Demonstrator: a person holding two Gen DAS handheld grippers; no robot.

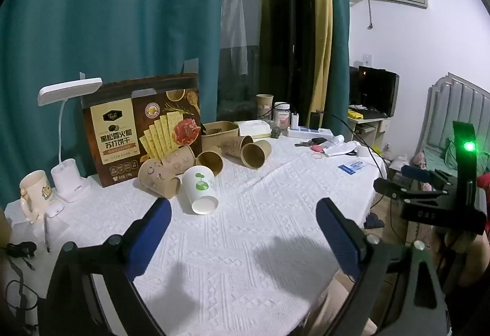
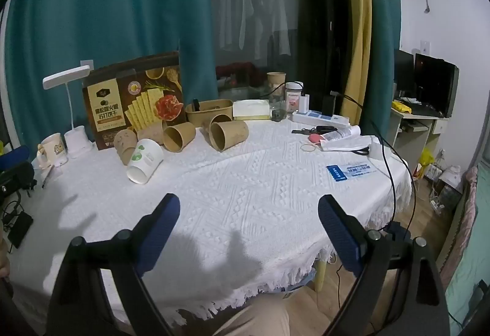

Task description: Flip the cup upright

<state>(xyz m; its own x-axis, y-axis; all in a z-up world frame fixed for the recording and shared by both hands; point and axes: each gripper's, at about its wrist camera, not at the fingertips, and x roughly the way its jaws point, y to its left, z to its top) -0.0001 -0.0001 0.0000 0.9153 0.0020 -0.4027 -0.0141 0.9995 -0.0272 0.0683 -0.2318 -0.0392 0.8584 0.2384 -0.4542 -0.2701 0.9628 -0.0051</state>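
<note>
A white paper cup with a green print (image 1: pixel 199 189) lies on its side on the white tablecloth (image 1: pixel 260 244), its mouth toward me; it also shows in the right wrist view (image 2: pixel 144 160). Several brown paper cups (image 1: pixel 255 152) lie tipped behind it, also in the right wrist view (image 2: pixel 229 130). My left gripper (image 1: pixel 243 241) is open and empty, hovering over the cloth in front of the white cup. My right gripper (image 2: pixel 248 239) is open and empty near the table's front edge; its body shows at the right of the left wrist view (image 1: pixel 435 195).
A cracker box (image 1: pixel 142 127), desk lamp (image 1: pixel 69 134), mug (image 1: pixel 35 192) and brown tub (image 1: pixel 219 132) stand at the back. A power strip (image 2: pixel 320 118), keys, papers and a blue card (image 2: pixel 350 172) lie on the right. Cables trail off the right edge.
</note>
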